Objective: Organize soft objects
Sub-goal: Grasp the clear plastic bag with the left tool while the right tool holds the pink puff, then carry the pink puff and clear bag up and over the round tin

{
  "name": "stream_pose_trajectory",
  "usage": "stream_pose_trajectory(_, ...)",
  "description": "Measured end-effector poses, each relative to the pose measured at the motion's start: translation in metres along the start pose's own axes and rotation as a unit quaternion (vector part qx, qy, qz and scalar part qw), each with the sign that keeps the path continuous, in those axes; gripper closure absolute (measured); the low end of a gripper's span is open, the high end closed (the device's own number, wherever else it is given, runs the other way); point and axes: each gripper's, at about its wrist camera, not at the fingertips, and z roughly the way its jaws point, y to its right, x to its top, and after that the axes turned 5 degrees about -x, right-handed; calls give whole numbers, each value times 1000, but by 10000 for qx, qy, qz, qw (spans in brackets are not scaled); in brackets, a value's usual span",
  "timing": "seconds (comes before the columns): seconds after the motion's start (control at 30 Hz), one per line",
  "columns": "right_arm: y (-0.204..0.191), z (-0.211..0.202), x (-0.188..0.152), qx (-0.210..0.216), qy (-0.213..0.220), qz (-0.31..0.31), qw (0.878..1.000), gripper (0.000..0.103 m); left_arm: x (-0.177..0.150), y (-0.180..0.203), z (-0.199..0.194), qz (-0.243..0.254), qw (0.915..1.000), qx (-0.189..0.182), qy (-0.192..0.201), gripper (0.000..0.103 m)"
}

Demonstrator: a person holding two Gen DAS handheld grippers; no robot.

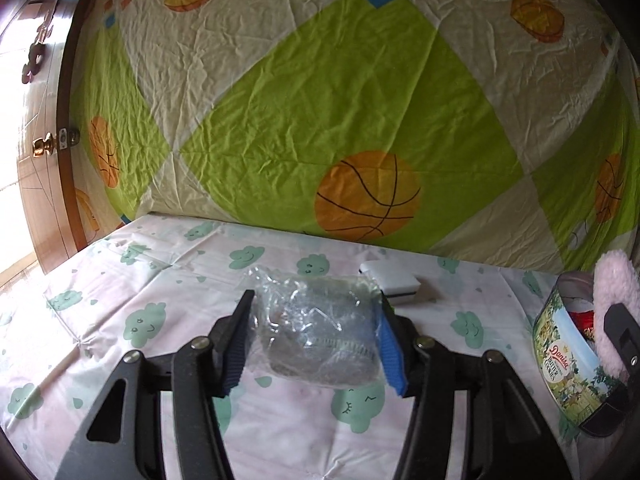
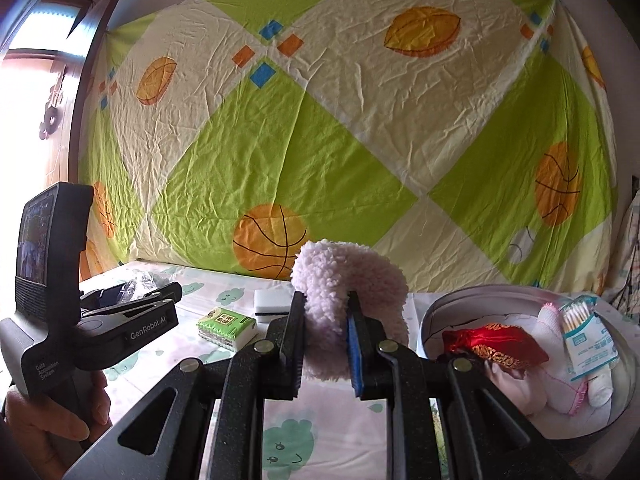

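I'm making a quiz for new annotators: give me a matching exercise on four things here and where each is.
Things:
1. pink fleece piece
2. clear plastic bag
3. red pouch
4. white sponge

Places:
A. lying on the sheet
B. inside the cookie tin
C. in the left tongs
D. in the right tongs

Pairs: 1-D, 2-C, 3-B, 4-A

Crinkly clear plastic bag (image 1: 316, 332), fluffy pink fleece (image 2: 352, 280), glossy printed metal tin (image 1: 568, 376)
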Motion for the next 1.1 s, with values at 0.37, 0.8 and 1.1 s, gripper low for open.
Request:
stream_pose_trajectory(0.37, 5, -17, 0, -179, 230, -221, 9993, 83, -9, 25, -7, 4, 9998, -161, -86, 48)
stream_pose_trajectory(0.8, 27, -31, -3, -326, 288, -242, 9988, 83, -16, 56, -13, 139, 9997, -116, -169, 48)
stream_pose_trajectory(1.1, 47, -38, -4, -500, 336, -239, 9979, 83, -18, 75, -15, 211, 9994, -159, -209, 48)
